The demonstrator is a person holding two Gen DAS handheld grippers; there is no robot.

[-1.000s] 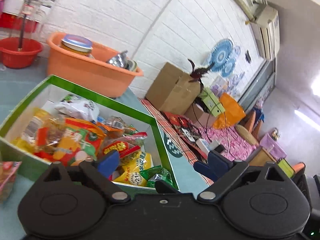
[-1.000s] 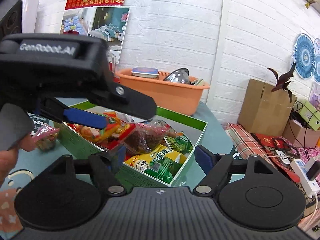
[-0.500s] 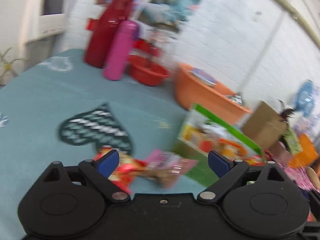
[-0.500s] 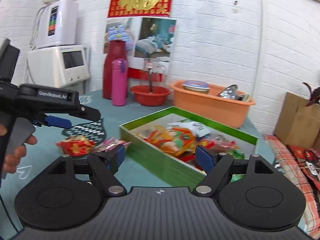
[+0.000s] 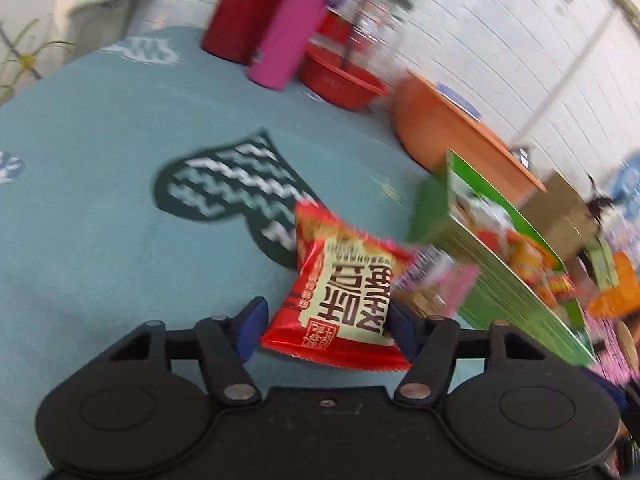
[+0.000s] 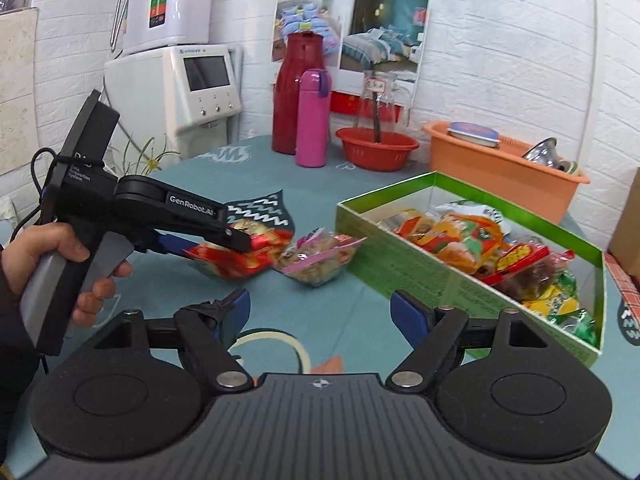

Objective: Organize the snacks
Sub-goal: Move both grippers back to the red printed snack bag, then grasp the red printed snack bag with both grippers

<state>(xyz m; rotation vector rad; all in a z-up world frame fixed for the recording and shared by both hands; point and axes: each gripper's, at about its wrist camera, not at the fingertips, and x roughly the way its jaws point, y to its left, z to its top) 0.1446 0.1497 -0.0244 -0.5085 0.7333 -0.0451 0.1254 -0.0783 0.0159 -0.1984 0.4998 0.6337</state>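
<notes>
A red and cream snack packet (image 5: 340, 300) lies on the teal tablecloth, between the fingers of my left gripper (image 5: 326, 326), which stand wide around it. In the right wrist view the left gripper (image 6: 216, 248) is low over the same red packet (image 6: 244, 258). A pink-edged clear snack bag (image 6: 316, 258) lies next to it, also in the left wrist view (image 5: 436, 284). The green box (image 6: 404, 256) full of snacks stands to the right. My right gripper (image 6: 320, 316) is open and empty above the cloth.
A red flask (image 6: 294, 92), a pink bottle (image 6: 312, 118), a red bowl (image 6: 376, 148) and an orange tub (image 6: 504, 168) stand along the back of the table. A white appliance (image 6: 180, 88) is at the back left.
My left gripper swung from over the green box to the left and came down around the red packet. My right gripper drew back from the box.
</notes>
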